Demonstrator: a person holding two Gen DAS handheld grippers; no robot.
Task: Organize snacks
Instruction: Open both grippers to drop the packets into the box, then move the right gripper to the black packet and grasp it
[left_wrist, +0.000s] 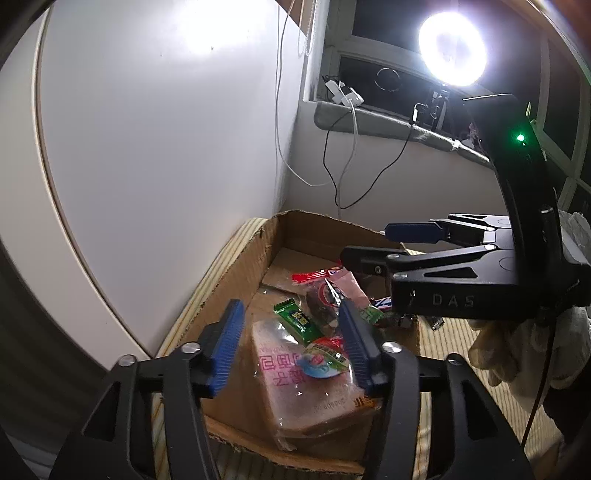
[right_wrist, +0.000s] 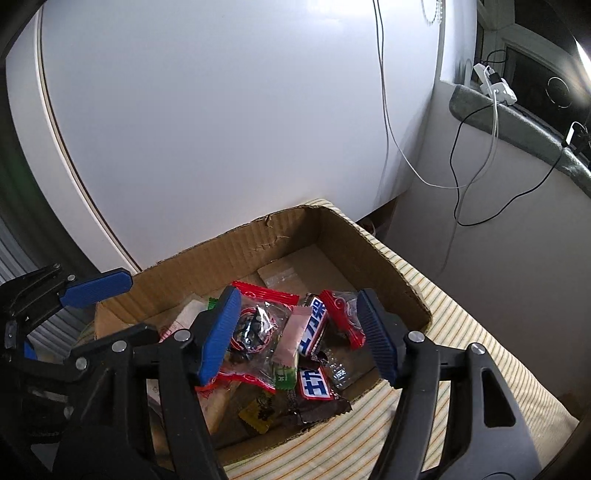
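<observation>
Striped cloth (right_wrist: 461, 332) covers the surface on which a cardboard box (right_wrist: 288, 236) stands against a white wall (right_wrist: 221, 110). Nearest the lens in the left wrist view, the left gripper (left_wrist: 291, 347) hangs over the box with jaws apart and nothing between the pads; under it, low in the frame, lies a bagged bread slice (left_wrist: 306, 391) and a green candy (left_wrist: 297, 319). In the right wrist view the right gripper (right_wrist: 299, 336) is likewise spread and empty above red-edged packets (right_wrist: 258, 325) and blue-labelled bars (right_wrist: 314, 328). Several snacks already sit in the box; whether any remain outside cannot be told.
</observation>
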